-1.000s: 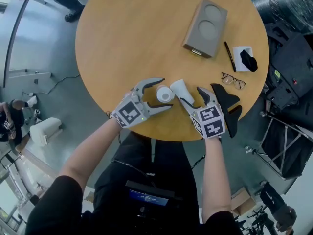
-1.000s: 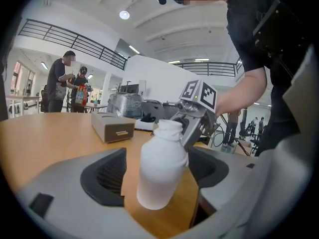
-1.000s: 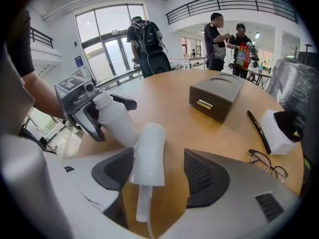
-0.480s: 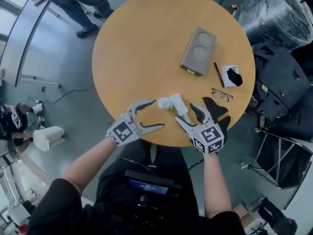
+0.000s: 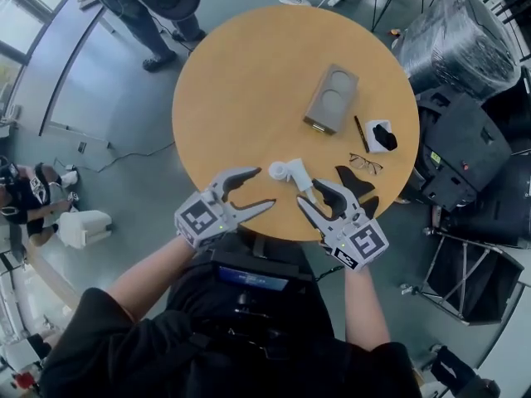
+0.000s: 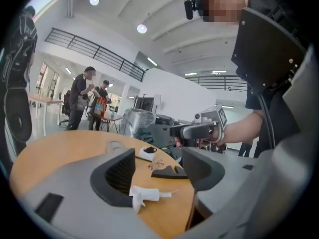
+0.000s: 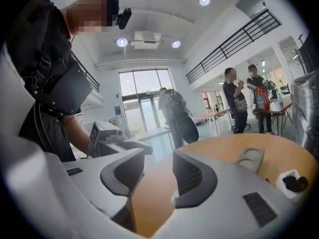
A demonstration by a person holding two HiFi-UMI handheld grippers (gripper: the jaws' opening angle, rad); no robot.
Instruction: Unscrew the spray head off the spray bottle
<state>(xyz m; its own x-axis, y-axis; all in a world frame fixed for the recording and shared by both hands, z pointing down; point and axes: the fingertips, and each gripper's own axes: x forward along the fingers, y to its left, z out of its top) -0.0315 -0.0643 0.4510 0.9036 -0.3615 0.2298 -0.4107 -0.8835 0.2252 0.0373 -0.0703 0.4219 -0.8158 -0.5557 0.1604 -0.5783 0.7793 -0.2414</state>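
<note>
Over the table point(image 5: 249, 73) edge nearest the person, the left gripper point(image 5: 265, 187) and right gripper point(image 5: 307, 191) are held with jaws apart, though just closing, nothing between. On the table, between them, the spray head point(image 5: 292, 174) is laid flat, its tube end nearer the right.

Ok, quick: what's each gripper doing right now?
Left gripper: open, empty, jaws just been closing slightly.
Right gripper: open, empty, jaws just been closing partway.

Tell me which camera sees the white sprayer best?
The left gripper view: the white sprayer lies close, trigger and tube clear. The head view shows it small from above; the right gripper view barely shows it.
</note>
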